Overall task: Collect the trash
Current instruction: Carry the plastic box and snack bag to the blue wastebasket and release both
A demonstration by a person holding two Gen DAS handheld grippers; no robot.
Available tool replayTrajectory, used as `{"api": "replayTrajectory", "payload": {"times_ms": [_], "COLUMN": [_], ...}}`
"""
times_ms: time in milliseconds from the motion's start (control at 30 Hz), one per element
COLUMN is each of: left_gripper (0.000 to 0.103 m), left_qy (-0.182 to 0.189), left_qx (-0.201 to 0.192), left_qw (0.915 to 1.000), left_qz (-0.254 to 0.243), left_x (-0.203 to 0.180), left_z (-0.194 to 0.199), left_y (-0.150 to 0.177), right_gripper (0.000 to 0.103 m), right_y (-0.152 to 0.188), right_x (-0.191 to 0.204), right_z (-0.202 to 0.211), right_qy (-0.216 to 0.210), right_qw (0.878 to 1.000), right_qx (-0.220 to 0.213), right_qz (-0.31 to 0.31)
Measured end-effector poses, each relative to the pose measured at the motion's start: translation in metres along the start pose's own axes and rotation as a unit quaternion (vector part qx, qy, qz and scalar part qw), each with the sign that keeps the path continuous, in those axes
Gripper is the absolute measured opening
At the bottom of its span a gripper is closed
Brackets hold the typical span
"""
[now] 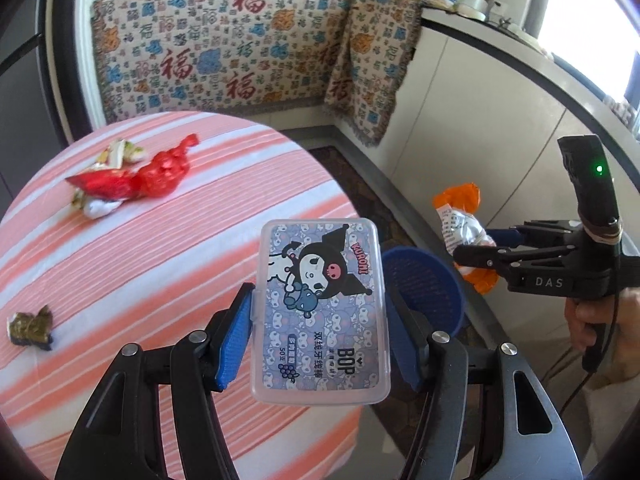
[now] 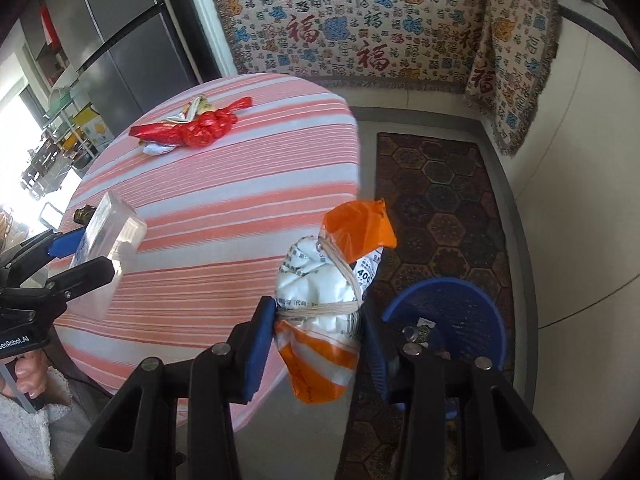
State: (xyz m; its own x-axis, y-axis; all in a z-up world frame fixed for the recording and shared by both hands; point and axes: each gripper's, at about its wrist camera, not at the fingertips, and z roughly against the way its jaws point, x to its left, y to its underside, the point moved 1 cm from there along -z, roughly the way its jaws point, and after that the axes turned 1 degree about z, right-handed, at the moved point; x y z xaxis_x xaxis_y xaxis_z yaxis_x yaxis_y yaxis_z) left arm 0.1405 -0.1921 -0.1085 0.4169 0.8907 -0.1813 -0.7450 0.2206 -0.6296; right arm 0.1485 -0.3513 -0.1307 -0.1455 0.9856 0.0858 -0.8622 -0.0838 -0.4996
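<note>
My left gripper [image 1: 320,340] is shut on a clear plastic floss box [image 1: 322,312] with a cartoon label, held above the table edge; it also shows in the right wrist view [image 2: 108,256]. My right gripper [image 2: 316,344] is shut on an orange and white bag [image 2: 332,304] bound with rubber bands, held beside the table, left of the blue bin [image 2: 452,320]. In the left wrist view the bag [image 1: 464,228] hangs beyond the bin [image 1: 424,288]. A red plastic bag [image 1: 156,174] with wrappers and a small dark wrapper [image 1: 32,328] lie on the striped table [image 1: 140,260].
The blue bin stands on a patterned rug [image 2: 440,200] on the floor, with a small scrap inside [image 2: 420,332]. A patterned cloth [image 1: 240,48] covers the counter behind. White cabinets [image 1: 480,120] run along the right. A fridge [image 2: 120,40] stands at the left.
</note>
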Motion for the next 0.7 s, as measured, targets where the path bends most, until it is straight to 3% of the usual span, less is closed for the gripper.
{"api": "replayTrajectory", "payload": {"times_ms": [300, 700], "left_gripper": [0.064, 0.064], "left_qy": [0.067, 0.079], "left_qx": [0.025, 0.063], "left_qw": [0.9970, 0.9939], "left_qz": [-0.030, -0.044], "left_x": [-0.084, -0.138], "left_z": [-0.059, -0.134], "left_y": [-0.018, -0.021], "right_gripper": [0.043, 0.043], "right_y": [0.027, 0.053], "right_x": [-0.101, -0.174], "right_z": [-0.002, -0.038], "right_qy": [0.042, 0.052], "right_qw": [0.997, 0.993], "right_qx": [0.012, 0.024], "right_qz": [-0.061, -0.102]}}
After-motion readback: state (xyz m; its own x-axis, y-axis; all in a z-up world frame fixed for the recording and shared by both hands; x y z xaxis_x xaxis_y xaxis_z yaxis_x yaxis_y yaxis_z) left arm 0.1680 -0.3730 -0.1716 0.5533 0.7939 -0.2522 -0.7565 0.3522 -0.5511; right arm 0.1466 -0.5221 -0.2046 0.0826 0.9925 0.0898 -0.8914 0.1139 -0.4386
